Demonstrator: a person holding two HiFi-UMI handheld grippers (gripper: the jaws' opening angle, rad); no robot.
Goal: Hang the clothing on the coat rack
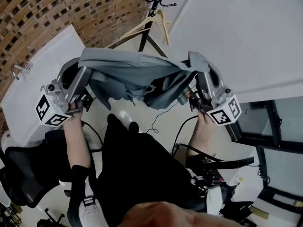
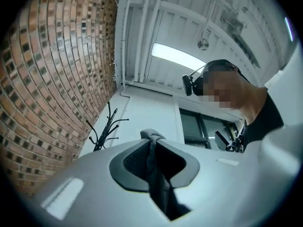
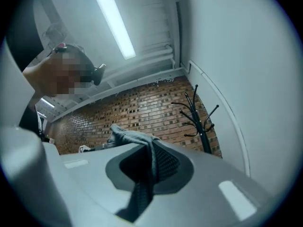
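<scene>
A grey garment (image 1: 135, 77) hangs stretched between my two grippers in the head view, sagging in the middle. My left gripper (image 1: 84, 63) is shut on its left edge, and grey cloth (image 2: 152, 145) shows pinched between its jaws. My right gripper (image 1: 199, 64) is shut on the right edge, with a fold of cloth (image 3: 142, 148) caught between the jaws. The black coat rack (image 1: 154, 6) stands ahead at the top of the head view, past the garment. It also appears as the coat rack (image 2: 105, 126) and the coat rack (image 3: 199, 119) in the gripper views. A wooden hanger (image 1: 150, 27) hangs on it.
A brick wall (image 1: 52, 13) runs along the left, with a white table (image 1: 35, 72) in front of it. A white wall (image 1: 236, 37) is on the right. A black office chair (image 1: 26, 174) and cables (image 1: 161, 115) lie on the floor near my feet.
</scene>
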